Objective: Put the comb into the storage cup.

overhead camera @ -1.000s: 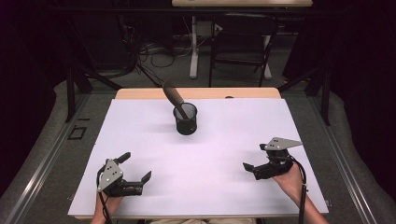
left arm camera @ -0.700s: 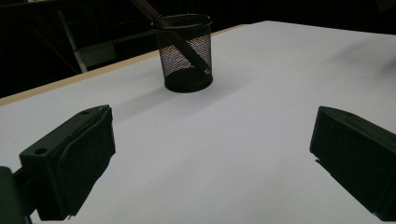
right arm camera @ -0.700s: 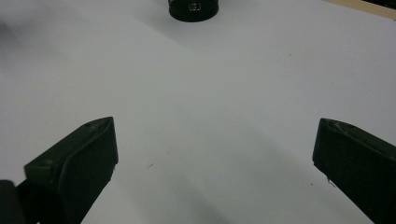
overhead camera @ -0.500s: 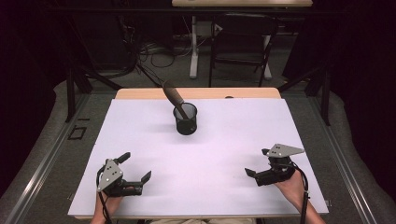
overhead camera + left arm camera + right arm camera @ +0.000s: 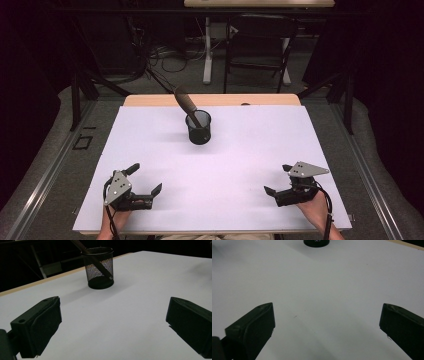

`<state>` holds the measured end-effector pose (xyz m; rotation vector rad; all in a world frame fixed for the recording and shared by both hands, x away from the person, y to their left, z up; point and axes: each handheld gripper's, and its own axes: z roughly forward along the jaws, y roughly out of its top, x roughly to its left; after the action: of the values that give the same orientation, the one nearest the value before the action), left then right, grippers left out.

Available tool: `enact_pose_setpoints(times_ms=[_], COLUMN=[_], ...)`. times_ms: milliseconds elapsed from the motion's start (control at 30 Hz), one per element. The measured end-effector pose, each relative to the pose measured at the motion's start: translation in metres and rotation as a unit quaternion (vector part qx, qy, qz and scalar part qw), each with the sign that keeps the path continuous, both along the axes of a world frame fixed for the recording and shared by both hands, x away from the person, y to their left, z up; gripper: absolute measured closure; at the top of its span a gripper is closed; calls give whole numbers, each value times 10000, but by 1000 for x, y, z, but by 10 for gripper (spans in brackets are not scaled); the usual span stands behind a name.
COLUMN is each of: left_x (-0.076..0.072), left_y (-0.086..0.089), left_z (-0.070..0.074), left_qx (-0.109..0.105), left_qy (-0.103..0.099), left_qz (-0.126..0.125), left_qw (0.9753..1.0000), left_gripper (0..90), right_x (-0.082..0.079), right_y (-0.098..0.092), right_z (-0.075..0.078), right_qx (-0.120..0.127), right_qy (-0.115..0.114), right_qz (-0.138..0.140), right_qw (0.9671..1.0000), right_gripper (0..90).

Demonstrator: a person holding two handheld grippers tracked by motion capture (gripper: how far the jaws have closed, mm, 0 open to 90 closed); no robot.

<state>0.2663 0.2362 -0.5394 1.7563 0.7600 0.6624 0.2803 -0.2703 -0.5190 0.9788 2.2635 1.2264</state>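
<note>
**Two open grippers, one cup at the far middle**

Two grippers rest low over the white sheet [image 5: 240, 150] that covers the table, both on the person's side of the black mesh cup [image 5: 198, 127]. The cup stands upright toward the far edge of the sheet, roughly midway across it. A dark brown stick [image 5: 188, 106] stands in the cup, leaning up and out over its rim toward the far left.

The left gripper [image 5: 146, 181] is near and to the left of the cup, well apart from it, with its jaws spread wide and nothing between them. In the left gripper view the cup [image 5: 98, 267] sits ahead between the two jaws, and the stick [image 5: 91, 255] crosses inside the mesh on a slant.

The right gripper [image 5: 278, 180] is near and to the right of the cup, also well apart from it, held in the person's hand [image 5: 312, 206]. Its jaws likewise stand wide apart over bare sheet, gripping nothing. In the right gripper view, the base of the cup [image 5: 316, 242] shows at the top edge.
</note>
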Motion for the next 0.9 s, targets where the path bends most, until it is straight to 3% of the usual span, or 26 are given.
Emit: enact_pose_setpoints(times_ms=[133, 433, 900], left_x=[0, 0, 1], left_y=[0, 0, 0], left_z=[0, 0, -1], left_qx=[3, 1, 11], left_qy=[5, 16, 11], left_qz=[2, -6, -7], left_qw=[10000, 10000, 10000], left_gripper=[2, 2, 2], right_x=[-5, -19, -27], right_y=[-1, -4, -10], right_z=[-2, -2, 1], right_qx=[-18, 25, 161], right_qy=[-71, -511, -986], right_qz=[7, -25, -121], right_qw=[10000, 9987, 9949], right_gripper=[0, 0, 0])
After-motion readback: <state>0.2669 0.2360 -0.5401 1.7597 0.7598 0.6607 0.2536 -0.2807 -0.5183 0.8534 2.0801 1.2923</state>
